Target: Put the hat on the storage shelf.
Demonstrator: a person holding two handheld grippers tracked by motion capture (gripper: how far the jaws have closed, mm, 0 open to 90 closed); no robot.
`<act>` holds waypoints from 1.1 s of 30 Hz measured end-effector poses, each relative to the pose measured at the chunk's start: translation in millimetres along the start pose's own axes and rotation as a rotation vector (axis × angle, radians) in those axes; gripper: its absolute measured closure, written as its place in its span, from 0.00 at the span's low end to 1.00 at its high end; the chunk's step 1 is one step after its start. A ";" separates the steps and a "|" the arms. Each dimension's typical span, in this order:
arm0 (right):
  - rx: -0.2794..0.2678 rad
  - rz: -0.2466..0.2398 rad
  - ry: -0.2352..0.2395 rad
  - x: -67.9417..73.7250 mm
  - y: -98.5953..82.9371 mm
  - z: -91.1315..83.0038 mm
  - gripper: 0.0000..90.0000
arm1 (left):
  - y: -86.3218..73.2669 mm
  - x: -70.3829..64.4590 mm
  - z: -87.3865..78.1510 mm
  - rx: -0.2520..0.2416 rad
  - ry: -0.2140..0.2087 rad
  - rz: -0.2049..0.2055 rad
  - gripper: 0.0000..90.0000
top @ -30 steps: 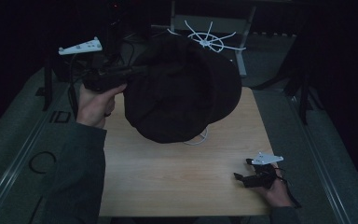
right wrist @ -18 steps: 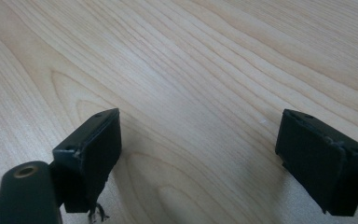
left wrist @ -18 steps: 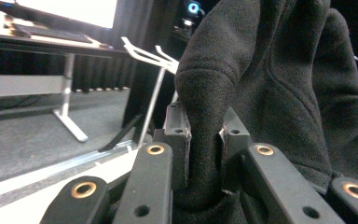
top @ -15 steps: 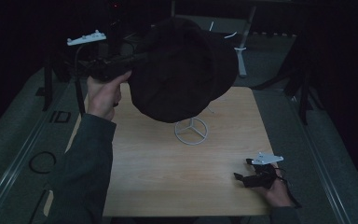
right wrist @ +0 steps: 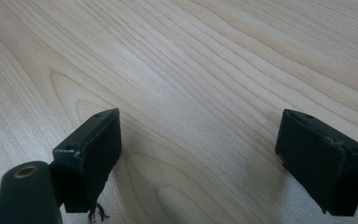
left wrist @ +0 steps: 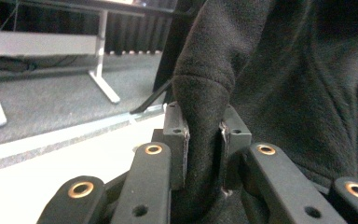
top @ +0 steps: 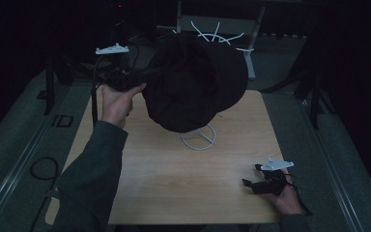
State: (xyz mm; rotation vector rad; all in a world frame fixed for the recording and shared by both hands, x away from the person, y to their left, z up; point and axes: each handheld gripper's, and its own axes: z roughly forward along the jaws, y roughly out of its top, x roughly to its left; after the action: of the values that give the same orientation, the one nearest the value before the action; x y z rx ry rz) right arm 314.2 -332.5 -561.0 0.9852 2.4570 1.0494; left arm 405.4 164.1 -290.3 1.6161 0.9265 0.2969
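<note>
Left gripper (left wrist: 204, 140): clamped on hat (top: 193, 82) edge, held aloft over white stand (top: 198, 137) | right gripper (right wrist: 200, 154): spread, idle on table (top: 174, 183) | hat lifted; seating or setting-down judged outstanding.

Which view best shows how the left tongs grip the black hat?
The left gripper view: the left tongs pinch a fold of the black hat close up. The high view shows the whole hat lifted. The right gripper view shows bare table.
</note>
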 end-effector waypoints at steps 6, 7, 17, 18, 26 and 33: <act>-0.001 0.001 -0.003 0.0 0.0 0.1 0.16 | -0.2 -0.4 0.7 0.023 0.008 0.010 0.82; -0.001 0.001 -0.003 0.0 0.0 0.1 0.16 | -0.3 -0.8 0.9 0.024 0.011 0.013 0.81; -0.001 0.001 -0.003 -0.1 0.0 0.1 0.16 | -0.9 -1.0 4.1 0.025 0.021 0.005 0.75; -0.001 0.001 -0.003 -0.1 0.0 0.1 0.16 | -0.8 -0.9 4.3 0.025 0.021 0.002 0.74; -0.001 0.001 -0.003 0.0 0.0 0.1 0.16 | -0.9 1.1 5.0 0.030 0.007 -0.025 0.59; -0.001 0.001 -0.005 -0.1 0.0 0.1 0.16 | -0.7 1.4 5.2 0.031 0.019 -0.041 0.47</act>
State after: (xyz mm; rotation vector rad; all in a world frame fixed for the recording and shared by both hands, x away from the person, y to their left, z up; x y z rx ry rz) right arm 314.3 -332.5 -561.1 0.9873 2.4523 1.0475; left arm 409.4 161.3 -292.8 1.6235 0.9814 0.2708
